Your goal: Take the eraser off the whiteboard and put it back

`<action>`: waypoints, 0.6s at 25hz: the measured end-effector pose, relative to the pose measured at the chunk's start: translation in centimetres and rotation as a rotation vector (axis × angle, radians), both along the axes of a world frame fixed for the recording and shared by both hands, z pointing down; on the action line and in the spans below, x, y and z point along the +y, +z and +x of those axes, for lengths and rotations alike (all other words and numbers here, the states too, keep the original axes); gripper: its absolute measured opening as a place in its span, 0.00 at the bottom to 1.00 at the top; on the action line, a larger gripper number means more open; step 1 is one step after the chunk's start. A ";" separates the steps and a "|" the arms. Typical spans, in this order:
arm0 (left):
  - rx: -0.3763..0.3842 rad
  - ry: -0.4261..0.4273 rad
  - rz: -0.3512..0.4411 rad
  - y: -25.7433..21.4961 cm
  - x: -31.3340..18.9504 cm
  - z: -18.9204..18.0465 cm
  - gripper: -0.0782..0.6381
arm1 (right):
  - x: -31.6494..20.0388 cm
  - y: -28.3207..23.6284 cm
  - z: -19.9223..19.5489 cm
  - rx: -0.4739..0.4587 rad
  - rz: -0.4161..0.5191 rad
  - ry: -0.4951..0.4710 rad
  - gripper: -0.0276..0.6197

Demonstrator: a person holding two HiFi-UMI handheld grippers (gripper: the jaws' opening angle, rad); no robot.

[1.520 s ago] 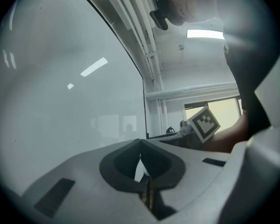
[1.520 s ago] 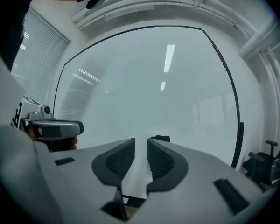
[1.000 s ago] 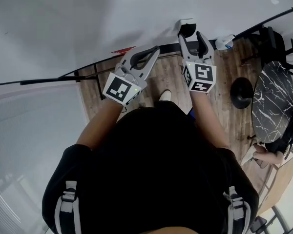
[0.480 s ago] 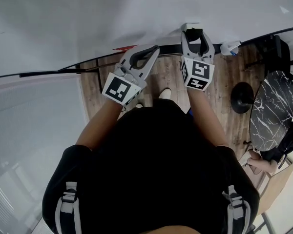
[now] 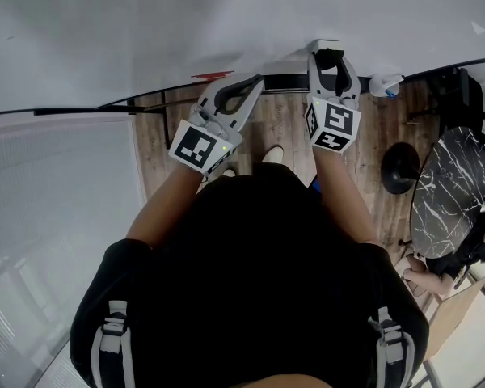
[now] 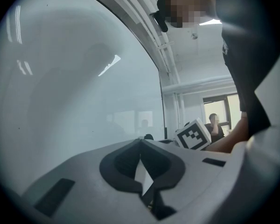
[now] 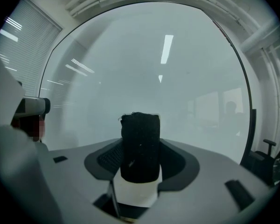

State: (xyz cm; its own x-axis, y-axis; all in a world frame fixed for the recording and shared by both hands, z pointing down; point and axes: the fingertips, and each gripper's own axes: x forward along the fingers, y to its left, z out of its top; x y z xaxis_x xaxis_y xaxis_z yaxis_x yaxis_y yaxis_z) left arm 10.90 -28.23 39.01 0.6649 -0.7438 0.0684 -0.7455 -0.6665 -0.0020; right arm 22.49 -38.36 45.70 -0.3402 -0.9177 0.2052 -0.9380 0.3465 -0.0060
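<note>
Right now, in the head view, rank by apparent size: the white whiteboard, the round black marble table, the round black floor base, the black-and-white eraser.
1. white whiteboard
2. round black marble table
3. round black floor base
4. black-and-white eraser, partly hidden; close call with the base.

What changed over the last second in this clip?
The right gripper shifted slightly rightward along the whiteboard, and its jaws have just been closing on the eraser, which stands between them. The left gripper stayed shut and in place.
</note>
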 end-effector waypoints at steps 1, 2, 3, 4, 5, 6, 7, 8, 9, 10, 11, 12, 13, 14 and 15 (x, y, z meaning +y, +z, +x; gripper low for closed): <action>-0.002 -0.002 -0.003 0.0 0.1 0.0 0.12 | 0.1 -0.1 0.0 -0.009 0.000 -0.003 0.38; -0.006 -0.003 -0.006 0.0 0.2 0.0 0.12 | 0.2 -0.2 0.0 -0.015 0.001 -0.006 0.38; -0.009 -0.005 -0.008 0.1 0.2 0.0 0.12 | 0.3 -0.3 0.0 -0.019 0.002 -0.011 0.38; -0.009 -0.007 -0.008 0.1 0.3 0.0 0.12 | 0.5 -0.4 0.0 -0.022 0.002 -0.017 0.38; -0.007 -0.009 -0.004 0.0 0.3 0.1 0.12 | 0.7 -0.5 0.0 -0.026 0.002 -0.024 0.38; -0.005 -0.010 0.000 -0.1 0.4 0.1 0.12 | 0.9 -0.7 0.0 -0.031 0.003 -0.031 0.38; -0.005 -0.012 0.002 -0.2 0.4 0.1 0.12 | 1.1 -0.9 0.0 -0.036 0.005 -0.039 0.38; -0.007 -0.014 0.002 -0.3 0.4 0.2 0.12 | 1.3 -1.2 0.1 -0.041 0.007 -0.048 0.38; -0.009 -0.016 0.001 -0.3 0.5 0.1 0.12 | 1.5 -1.4 0.1 -0.046 0.009 -0.058 0.38; -0.009 -0.020 0.000 -0.3 0.5 0.1 0.12 | 1.7 -1.6 0.2 -0.051 0.010 -0.068 0.38; -0.007 -0.024 -0.001 -0.3 0.6 0.0 0.12 | 1.9 -1.7 0.2 -0.058 0.010 -0.079 0.38; -0.005 -0.028 -0.002 -0.3 0.7 -0.2 0.12 | 2.2 -1.9 0.2 -0.066 0.010 -0.091 0.38; -0.004 -0.032 -0.002 -0.4 0.8 -0.4 0.12 | 2.5 -2.1 0.1 -0.073 0.010 -0.102 0.38; -0.004 -0.034 0.000 -0.5 1.0 -0.5 0.12 | 2.8 -2.4 0.1 -0.079 0.012 -0.113 0.38; -0.006 -0.034 0.002 -0.6 1.2 -0.7 0.12 | 3.1 -2.7 0.0 -0.084 0.015 -0.124 0.38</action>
State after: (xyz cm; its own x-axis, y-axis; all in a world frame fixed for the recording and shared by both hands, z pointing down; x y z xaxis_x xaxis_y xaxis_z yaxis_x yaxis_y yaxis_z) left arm 10.21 -27.07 38.41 0.6387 -0.7662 0.0704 -0.7677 -0.6407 -0.0076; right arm 22.54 -35.21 42.97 -0.4666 -0.8702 0.1583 -0.8844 0.4604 -0.0764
